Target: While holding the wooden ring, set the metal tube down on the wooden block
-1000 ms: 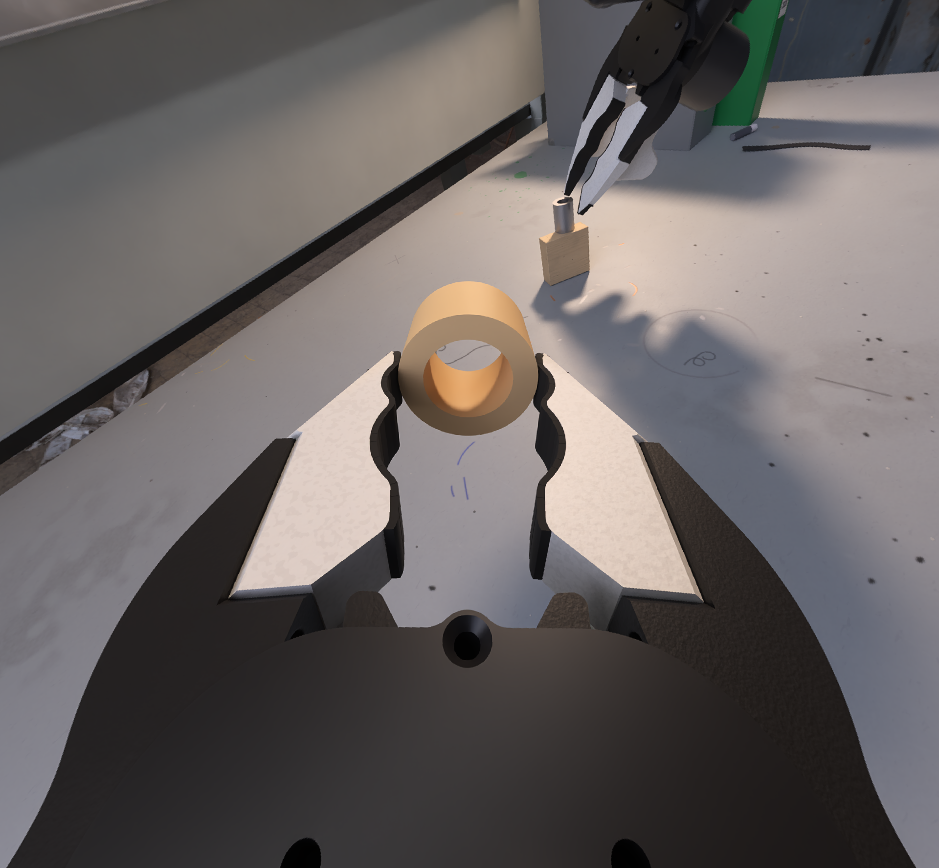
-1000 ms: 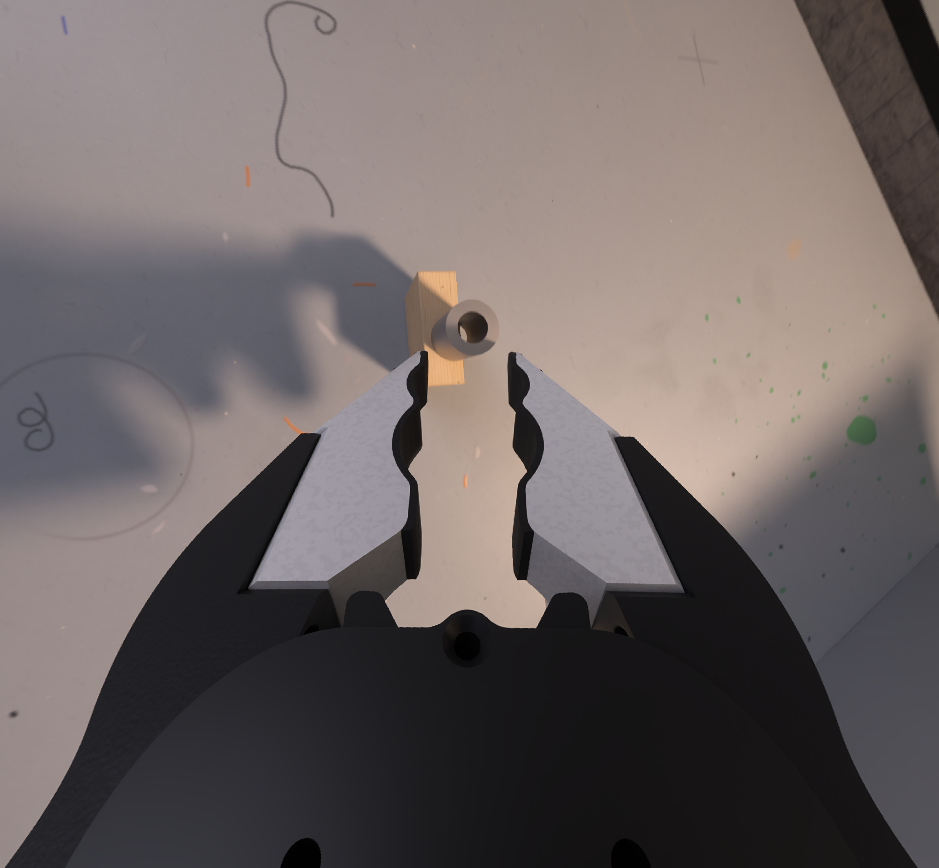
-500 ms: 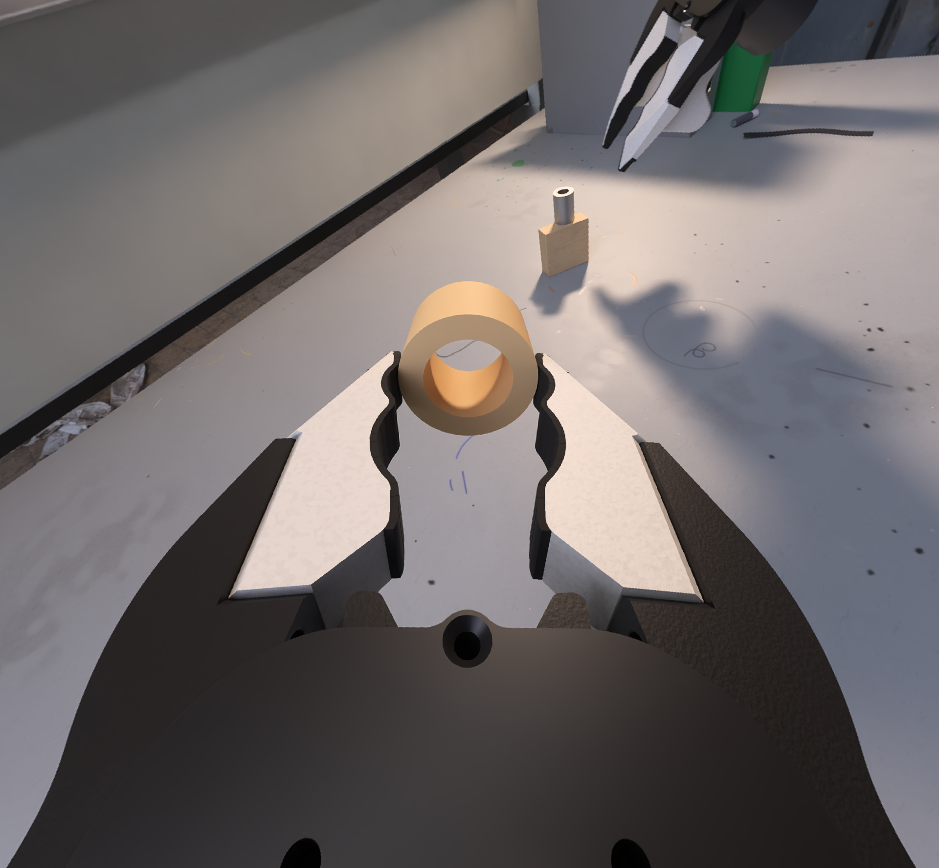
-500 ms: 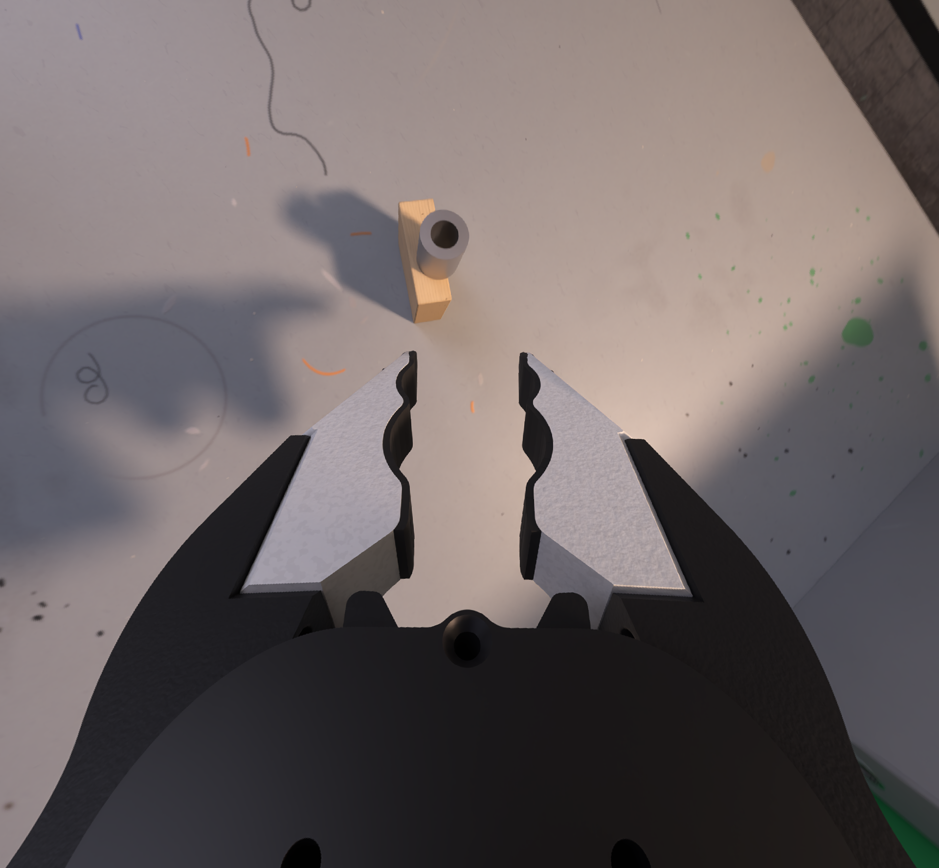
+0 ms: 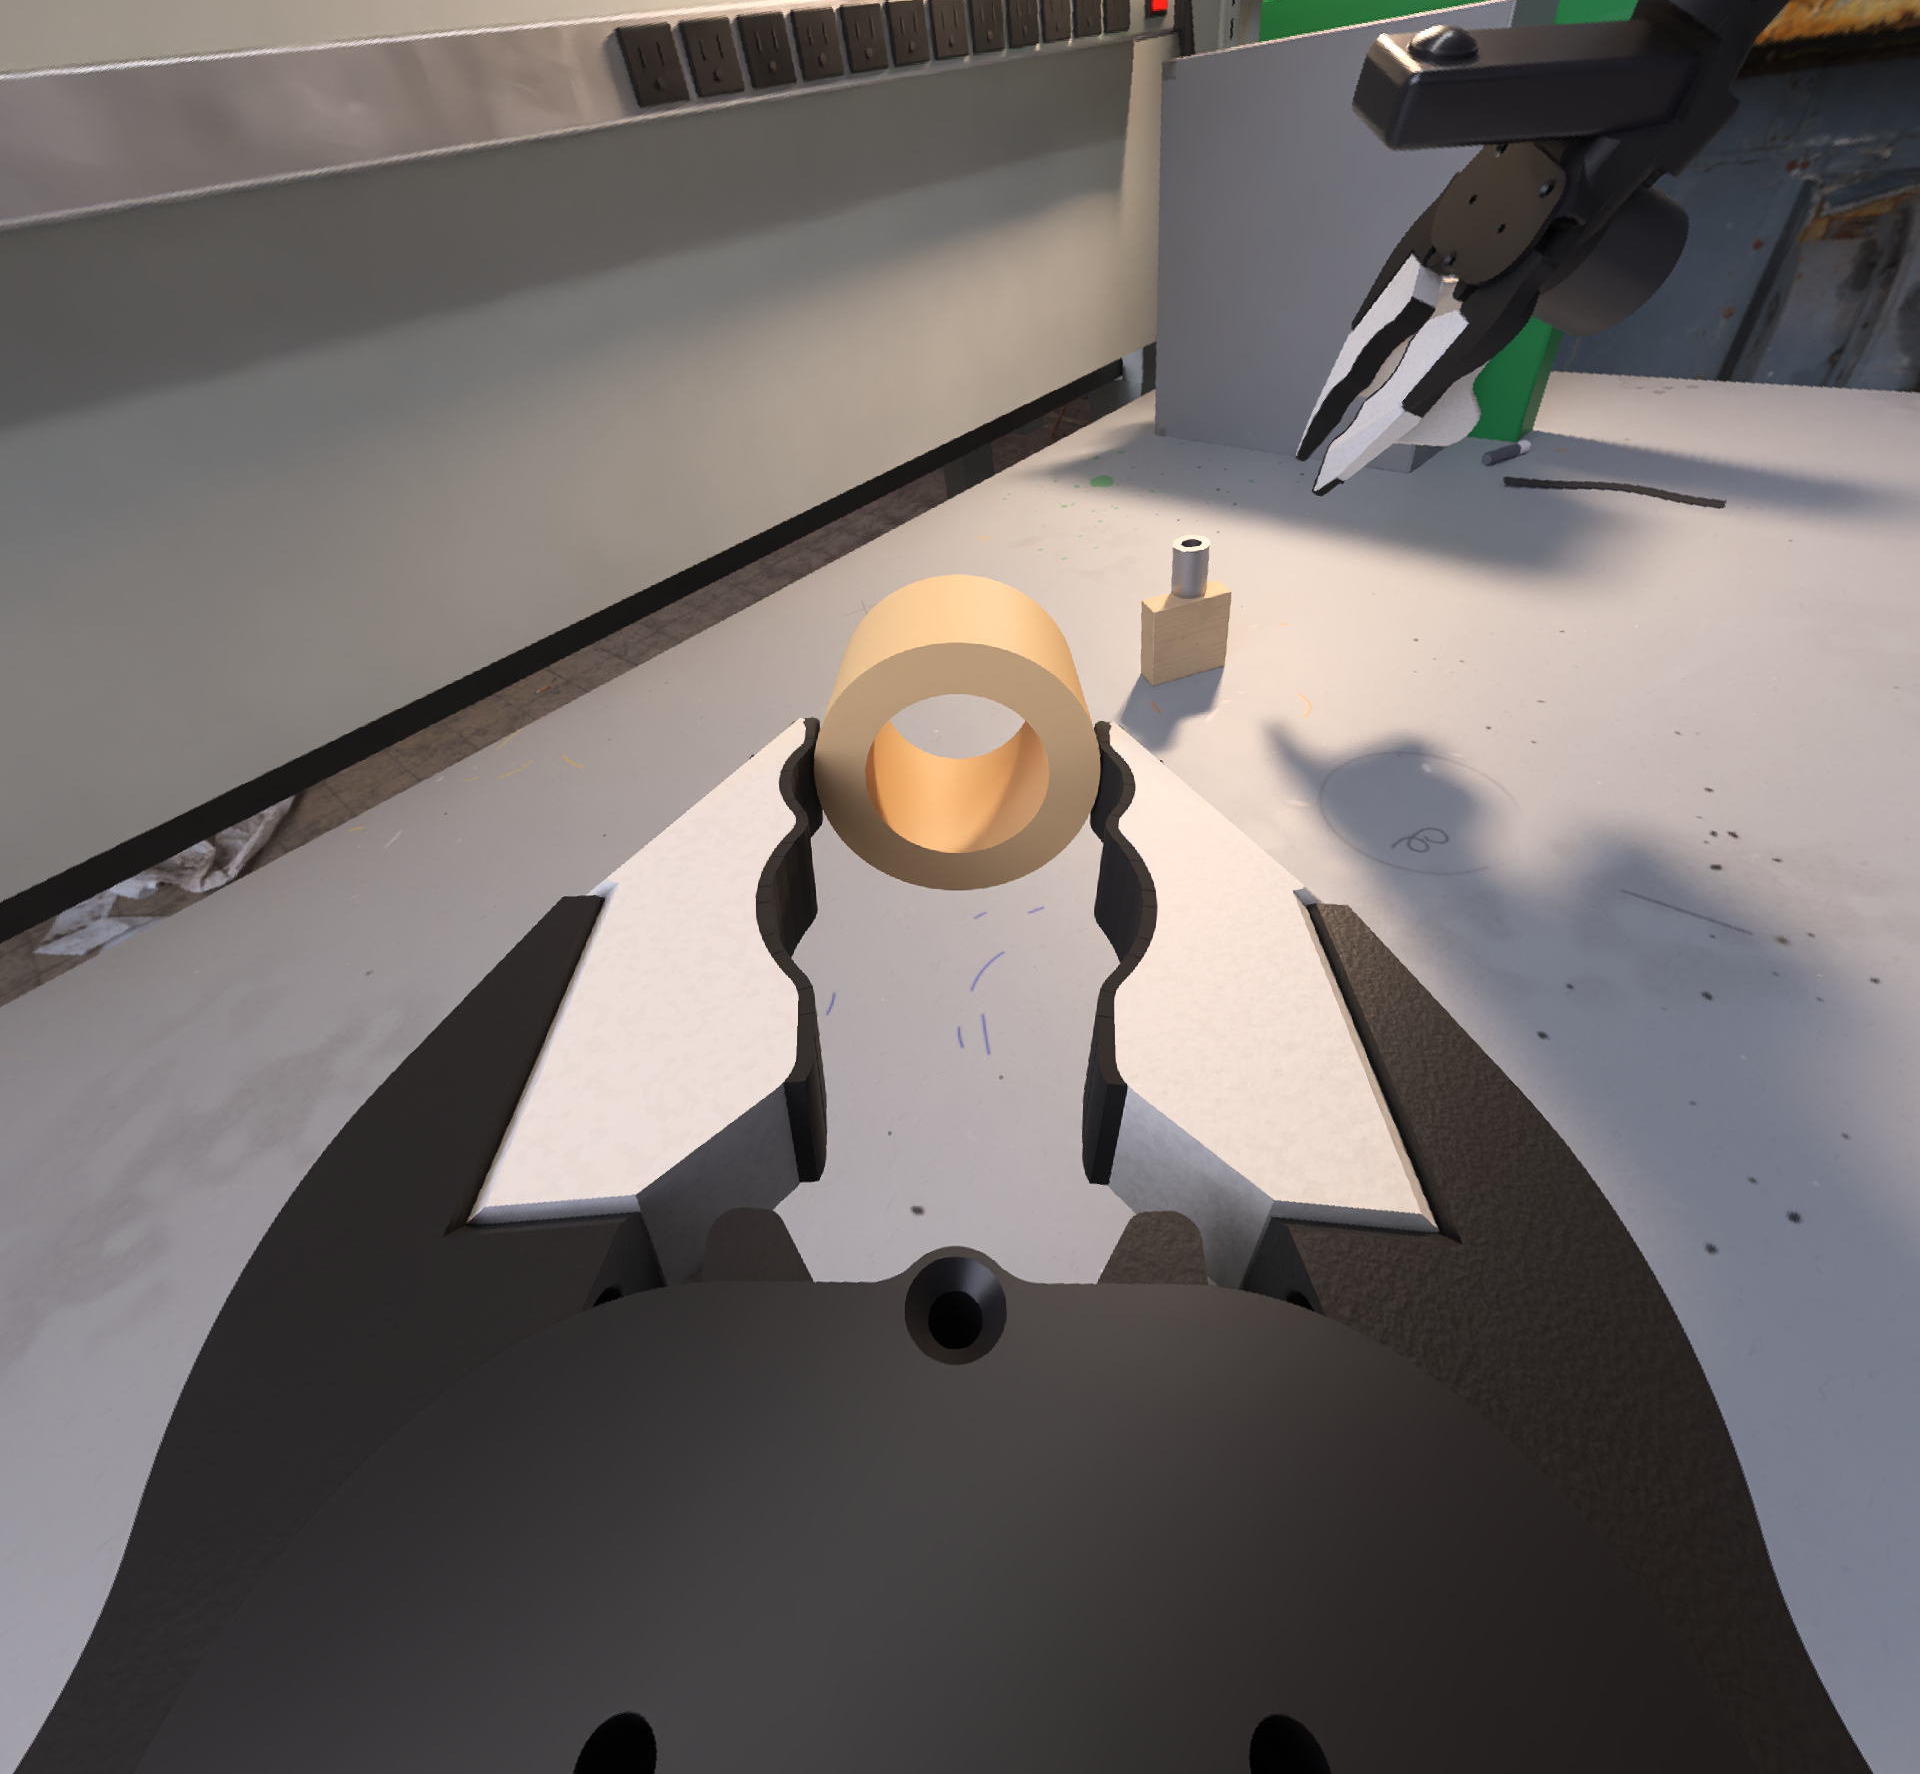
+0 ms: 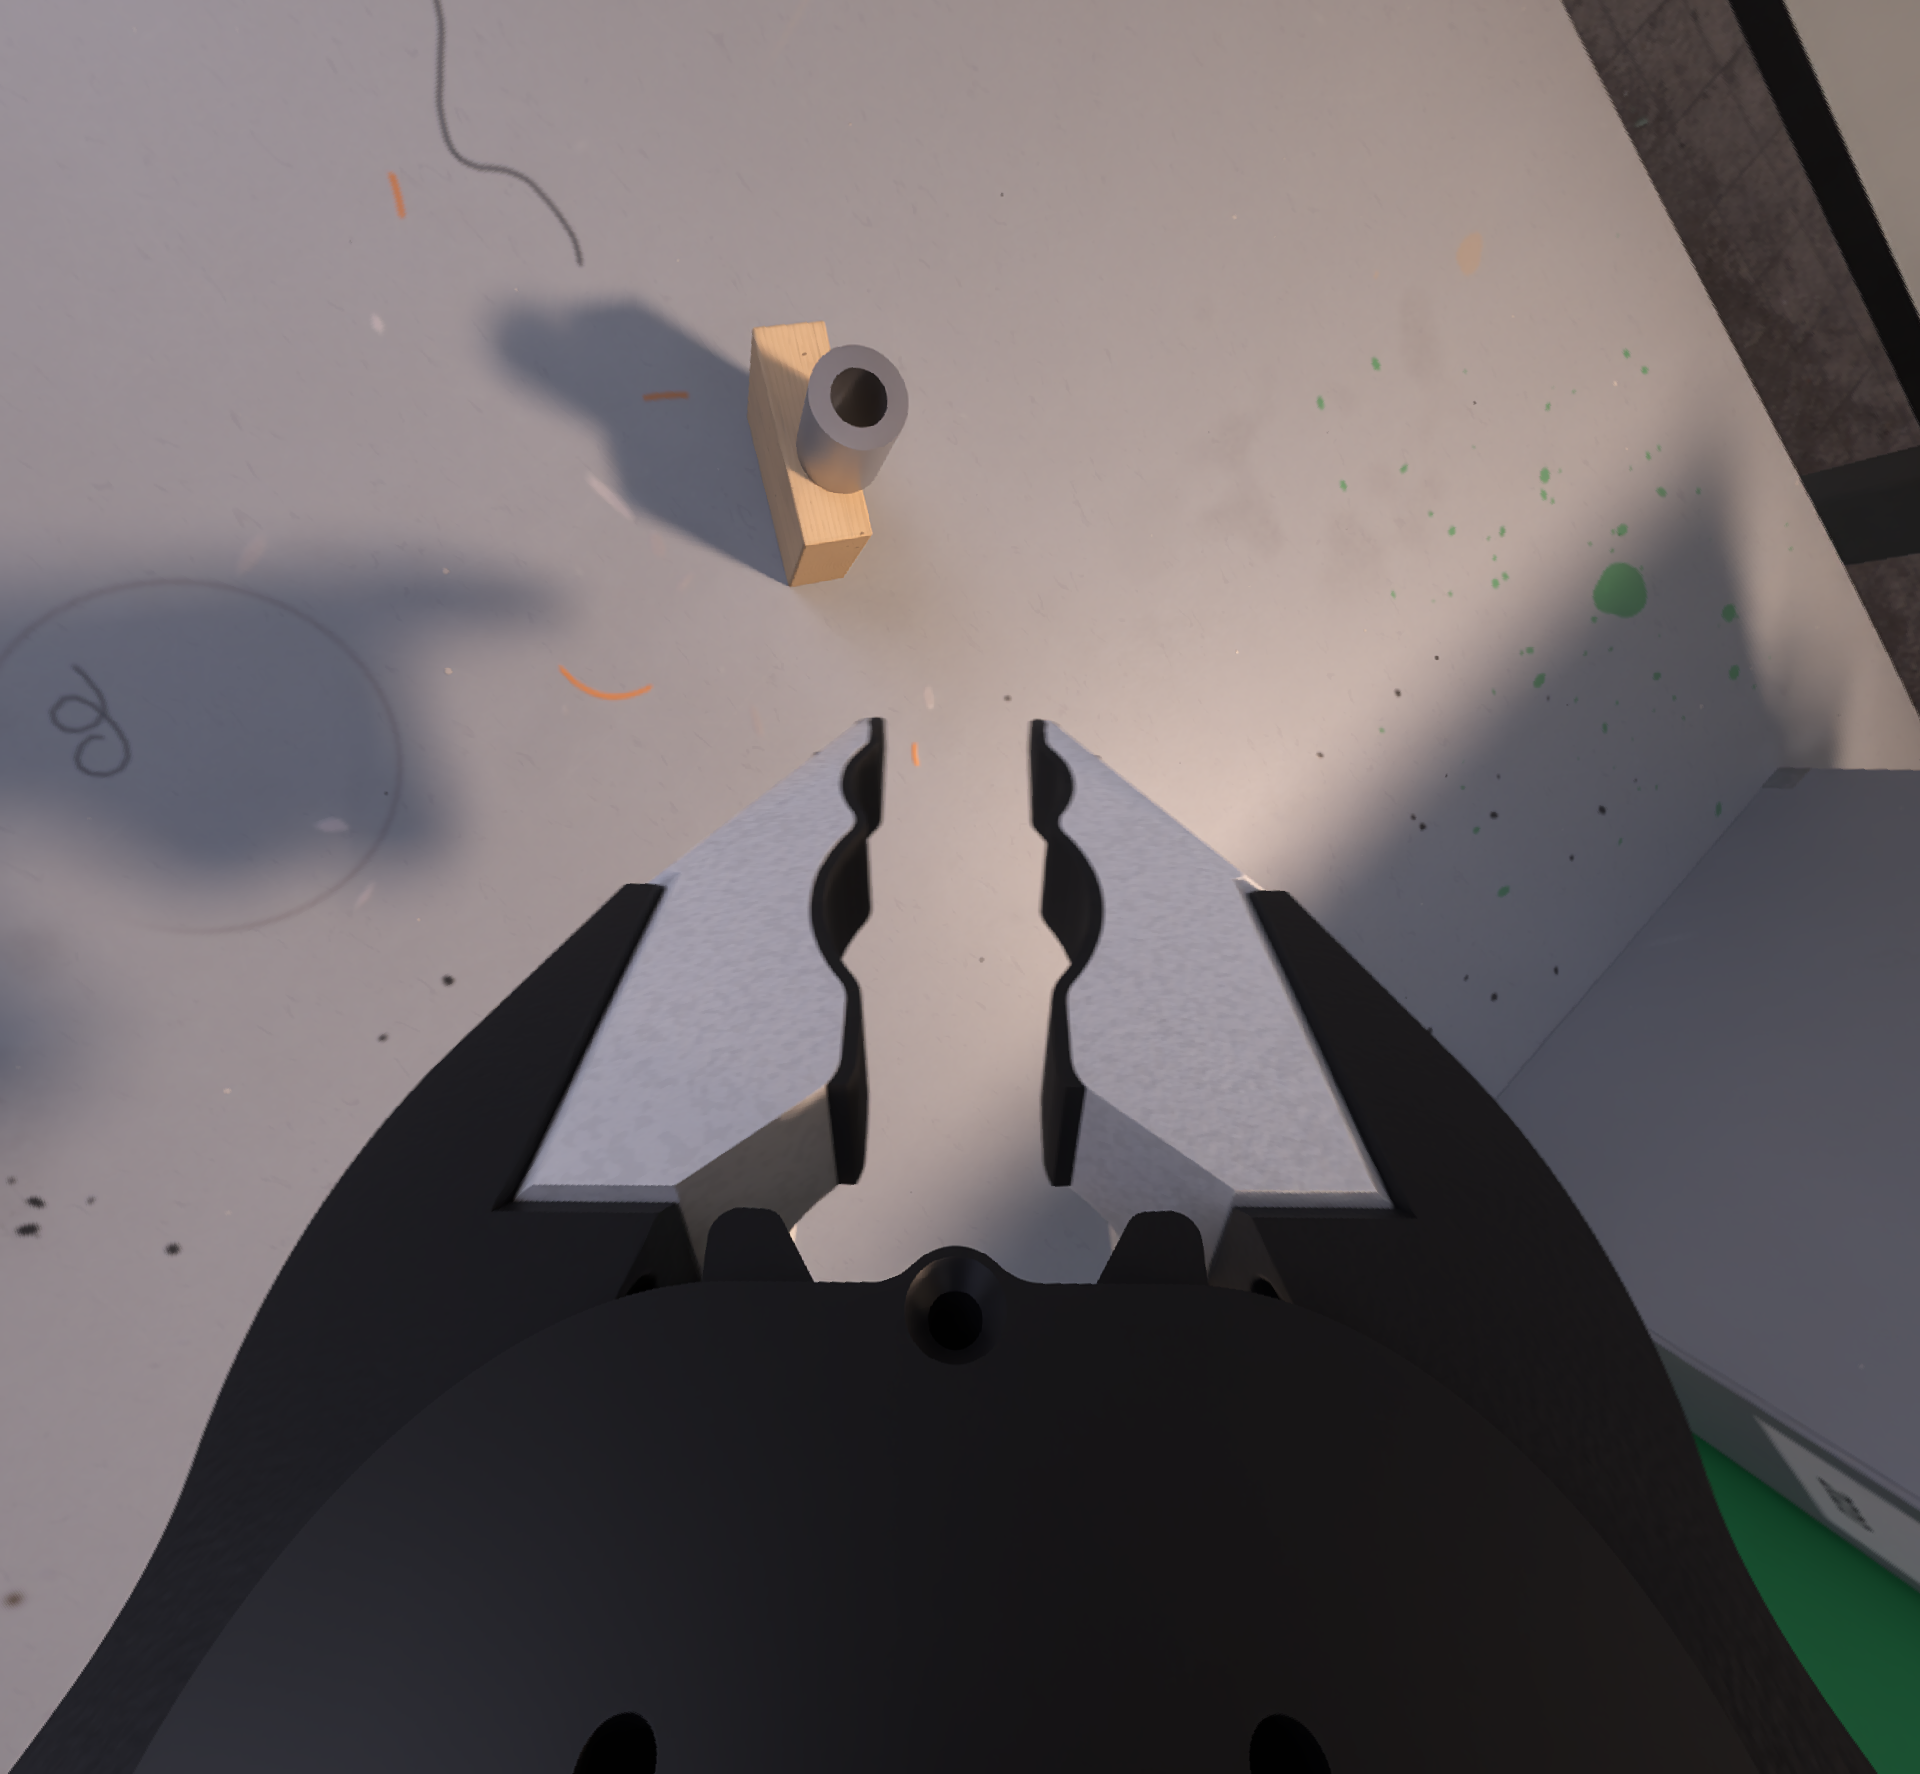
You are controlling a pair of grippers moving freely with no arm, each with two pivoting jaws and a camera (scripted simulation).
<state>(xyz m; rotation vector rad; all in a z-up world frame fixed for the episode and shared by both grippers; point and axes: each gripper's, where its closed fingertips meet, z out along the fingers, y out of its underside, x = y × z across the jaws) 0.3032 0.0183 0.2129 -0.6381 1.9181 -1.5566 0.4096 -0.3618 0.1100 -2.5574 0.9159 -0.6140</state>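
Wooden ring [image 5: 954,748], one, shows only in the left view, clamped by the left claw [image 5: 954,768]; one metal tube [image 6: 852,420] stands on one wooden block [image 6: 816,519]; the right claw [image 6: 956,737] gapes empty.

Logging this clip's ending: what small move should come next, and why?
Probably none beyond holding position: the metal tube stands upright on the wooden block, the right gripper is open and clear, and the left gripper grips the wooden ring.

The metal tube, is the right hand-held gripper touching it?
Apart. The left wrist view shows the right hand-held gripper raised clear of the metal tube, bare bench between them.
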